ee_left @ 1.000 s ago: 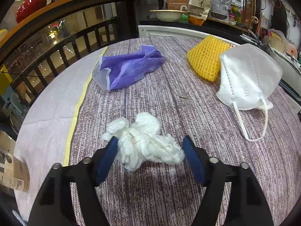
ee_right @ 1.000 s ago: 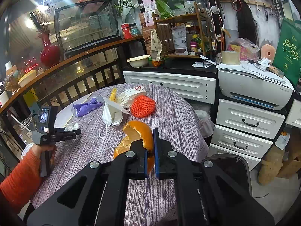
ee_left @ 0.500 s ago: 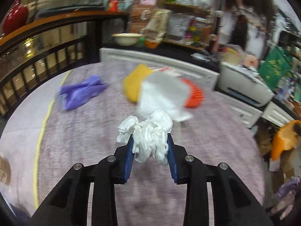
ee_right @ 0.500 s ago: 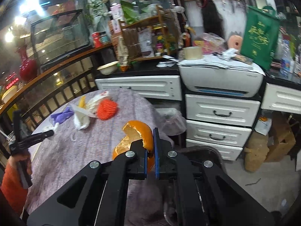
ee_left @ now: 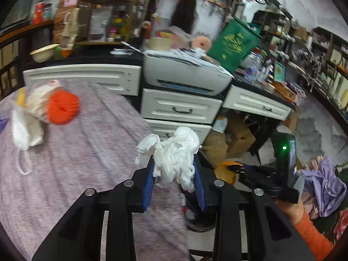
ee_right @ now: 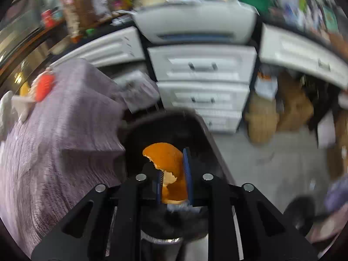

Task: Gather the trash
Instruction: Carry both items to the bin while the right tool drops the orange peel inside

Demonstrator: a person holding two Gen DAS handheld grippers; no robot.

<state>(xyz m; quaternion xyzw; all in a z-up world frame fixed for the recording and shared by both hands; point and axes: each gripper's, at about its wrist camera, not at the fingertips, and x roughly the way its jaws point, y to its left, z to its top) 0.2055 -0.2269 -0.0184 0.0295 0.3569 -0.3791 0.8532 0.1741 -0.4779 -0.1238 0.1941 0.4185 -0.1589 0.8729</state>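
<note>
My left gripper (ee_left: 174, 169) is clamped on the crumpled tissue (ee_left: 171, 154), held above the table edge (ee_left: 91, 148); I should carry it over the bin before letting go. My right gripper (ee_right: 174, 174) pinches the orange peel (ee_right: 167, 163) over the black bin (ee_right: 165, 128); part the jaws only once centred on the opening.

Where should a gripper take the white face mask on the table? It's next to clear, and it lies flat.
Grip the face mask by its folded body, coming from above with the fingers across its narrow width. Its ear loop trails loose toward the near table edge, too thin and slack to hold reliably.
</note>
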